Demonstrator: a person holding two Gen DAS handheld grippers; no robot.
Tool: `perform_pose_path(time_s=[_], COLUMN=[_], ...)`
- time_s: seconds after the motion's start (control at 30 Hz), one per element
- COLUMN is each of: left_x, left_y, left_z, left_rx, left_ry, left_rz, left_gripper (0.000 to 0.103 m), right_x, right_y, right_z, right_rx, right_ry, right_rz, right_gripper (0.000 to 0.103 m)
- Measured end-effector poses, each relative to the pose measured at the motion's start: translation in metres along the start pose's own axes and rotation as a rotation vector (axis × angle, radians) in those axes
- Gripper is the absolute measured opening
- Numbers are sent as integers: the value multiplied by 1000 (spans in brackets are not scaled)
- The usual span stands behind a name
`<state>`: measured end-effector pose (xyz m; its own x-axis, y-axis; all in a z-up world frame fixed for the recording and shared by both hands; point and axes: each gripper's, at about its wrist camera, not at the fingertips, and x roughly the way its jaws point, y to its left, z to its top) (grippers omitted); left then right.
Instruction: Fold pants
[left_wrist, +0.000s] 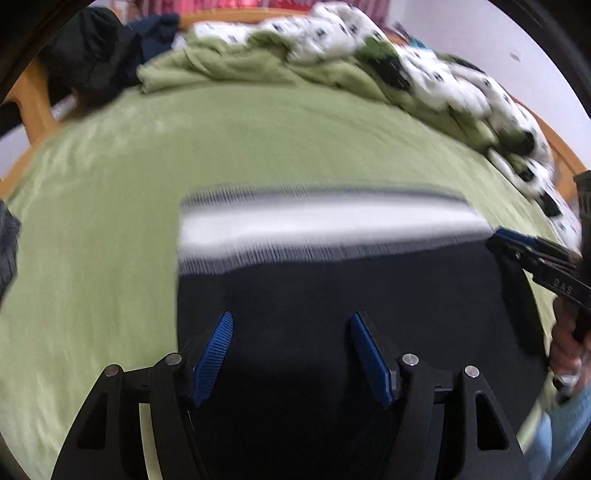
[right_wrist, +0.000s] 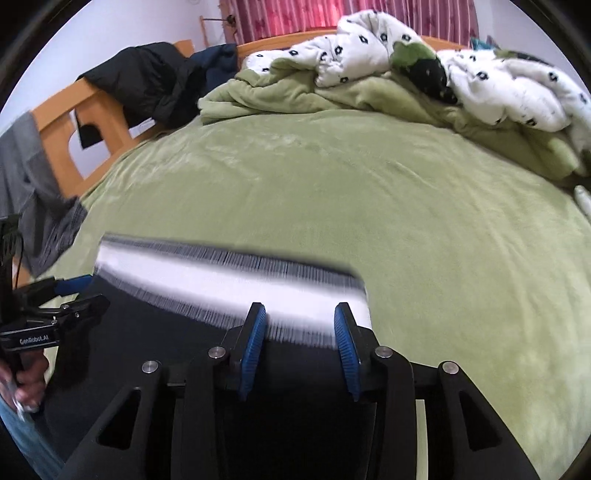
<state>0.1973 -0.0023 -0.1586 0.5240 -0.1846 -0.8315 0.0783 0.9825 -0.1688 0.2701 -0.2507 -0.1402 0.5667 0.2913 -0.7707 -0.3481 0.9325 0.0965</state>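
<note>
Dark navy pants (left_wrist: 332, 291) with a white and grey striped waistband (left_wrist: 325, 225) lie on the green bedspread (left_wrist: 110, 221). My left gripper (left_wrist: 291, 325) is open over the dark fabric, below the waistband, holding nothing. My right gripper (right_wrist: 300, 317) is open, its blue pads (right_wrist: 255, 343) hovering at the waistband (right_wrist: 229, 280) near its right end. The right gripper also shows at the right edge of the left wrist view (left_wrist: 517, 247); the left one shows at the left edge of the right wrist view (right_wrist: 70, 291). Both views are motion-blurred.
A rumpled green blanket and white patterned duvet (right_wrist: 406, 62) are piled at the far side of the bed. A black jacket (right_wrist: 147, 77) hangs over the wooden bed frame (right_wrist: 74, 122) at the left. Grey clothing (right_wrist: 40, 206) lies at the left edge.
</note>
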Motion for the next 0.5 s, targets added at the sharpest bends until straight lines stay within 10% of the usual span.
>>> perform_pose_path(time_s=[0.2,0.33,0.5], left_x=[-49,-80,-96], left_y=[5,-15,-6], left_z=[-89,-145,-169], left_rx=[-71,41,29], left_ry=[-21,-84,8], left_rz=[-122,12,-14], left_gripper=[64,64,64], right_x=[-62,-80,-99], right_y=[1,-10,-26], right_z=[-92,-135,-147], right_rx=[-39,57,152], right_ry=[-30,17,-26], right_rz=[-34,11,55], right_gripper=[39,46,46])
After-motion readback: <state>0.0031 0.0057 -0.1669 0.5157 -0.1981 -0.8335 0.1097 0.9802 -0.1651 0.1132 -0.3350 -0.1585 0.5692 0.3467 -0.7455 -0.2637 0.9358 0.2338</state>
